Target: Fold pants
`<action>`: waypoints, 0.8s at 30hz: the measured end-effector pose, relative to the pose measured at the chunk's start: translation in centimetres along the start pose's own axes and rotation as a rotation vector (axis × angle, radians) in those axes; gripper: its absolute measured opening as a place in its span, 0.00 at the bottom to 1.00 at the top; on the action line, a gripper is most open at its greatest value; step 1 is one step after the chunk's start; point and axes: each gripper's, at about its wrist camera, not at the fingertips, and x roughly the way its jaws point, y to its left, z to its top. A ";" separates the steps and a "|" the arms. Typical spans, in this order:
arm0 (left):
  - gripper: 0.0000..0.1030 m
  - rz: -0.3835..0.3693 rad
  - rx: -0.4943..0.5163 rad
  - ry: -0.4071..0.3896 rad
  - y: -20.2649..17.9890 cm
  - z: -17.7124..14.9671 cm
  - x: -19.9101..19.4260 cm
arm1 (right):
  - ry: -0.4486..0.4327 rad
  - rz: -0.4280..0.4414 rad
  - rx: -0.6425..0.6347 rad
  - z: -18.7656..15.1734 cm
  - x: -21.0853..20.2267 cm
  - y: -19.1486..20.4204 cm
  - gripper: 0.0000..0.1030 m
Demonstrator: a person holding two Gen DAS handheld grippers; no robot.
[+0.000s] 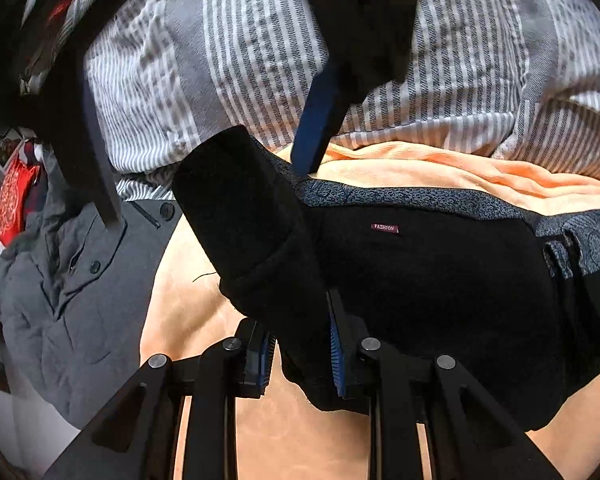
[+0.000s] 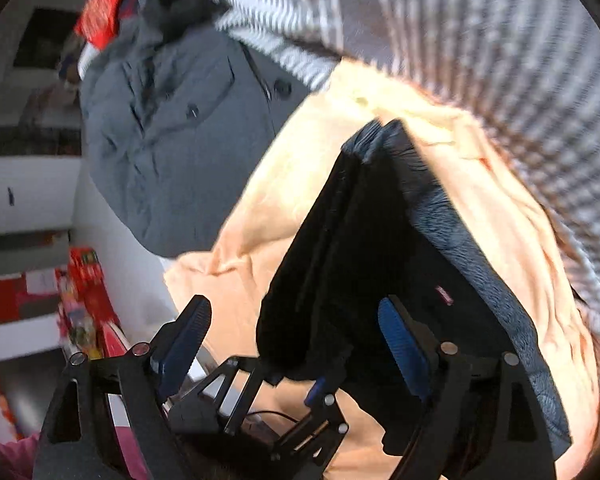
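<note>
The black pants [image 1: 440,280] lie folded on an orange blanket [image 1: 440,164], with a patterned grey waistband [image 1: 420,196] and a small red label [image 1: 385,227]. My left gripper [image 1: 300,356] is shut on a folded edge of the pants, which stands up as a black flap [image 1: 240,200]. In the left wrist view the right gripper's blue pad [image 1: 318,128] hovers open above the far edge of the pants. In the right wrist view my right gripper [image 2: 296,336] is open over the pants [image 2: 360,260]. The left gripper [image 2: 300,408] shows below, holding the cloth.
A grey and white striped duvet [image 1: 240,60] lies beyond the blanket. A grey jacket [image 1: 72,288] lies to the left at the bed's edge. Red bags and shelves [image 2: 88,300] stand beside the bed.
</note>
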 end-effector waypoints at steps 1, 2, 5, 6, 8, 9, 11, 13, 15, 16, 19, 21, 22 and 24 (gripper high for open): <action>0.24 0.001 0.004 -0.001 -0.1 0.0 0.0 | 0.037 -0.023 -0.012 0.4 1.0 0.1 0.86; 0.24 0.001 0.008 -0.001 -0.1 0.0 0.0 | 0.065 -0.046 -0.019 0.7 1.9 0.0 0.85; 0.24 -0.006 0.013 0.010 -0.3 0.2 0.0 | 0.087 -0.041 0.011 0.3 2.7 -1.2 0.29; 0.24 -0.007 0.014 0.006 -0.2 0.2 0.0 | 0.074 -0.012 0.032 0.1 2.5 -1.6 0.26; 0.24 -0.014 0.035 -0.012 -0.8 0.4 -0.8 | 0.017 0.019 0.050 -1.1 1.2 -2.8 0.20; 0.24 -0.019 0.048 -0.027 -1.3 0.7 -1.4 | -0.007 0.034 0.054 -1.6 0.7 -3.1 0.19; 0.24 -0.033 0.067 -0.053 -1.9 1.1 -2.4 | -0.063 0.086 0.077 -3.1 -0.7 -4.3 0.19; 0.24 -0.045 0.085 -0.069 -2.6 1.6 -3.4 | -0.123 0.142 0.106 -4.7 -2.3 -5.5 0.19; 0.24 -0.066 0.102 -0.090 -3.7 2.3 -4.8 | -0.186 0.203 0.145 -6.7 -4.0 -7.0 0.19; 0.24 -0.072 0.110 -0.097 -4.2 2.6 -5.2 | -0.215 0.229 0.160 -7.6 -4.8 -7.7 0.19; 0.24 -0.097 0.157 -0.130 -6.1 3.2 -7.2 | -0.312 0.287 0.193 -10.9 -6.9 -9.3 0.19; 0.24 -0.110 0.195 -0.155 -7.4 3.3 -8.4 | -0.376 0.320 0.220 -13.4 -8.4 -10.5 0.19; 0.24 -0.125 0.226 -0.170 -8.6 3.5 -9.2 | -0.402 0.332 0.233 -14.6 -9.0 -11.1 0.19; 0.24 -0.155 0.268 -0.186 -10.3 3.7 -10.4 | -0.460 0.357 0.268 -17.3 -10.2 -12.5 0.19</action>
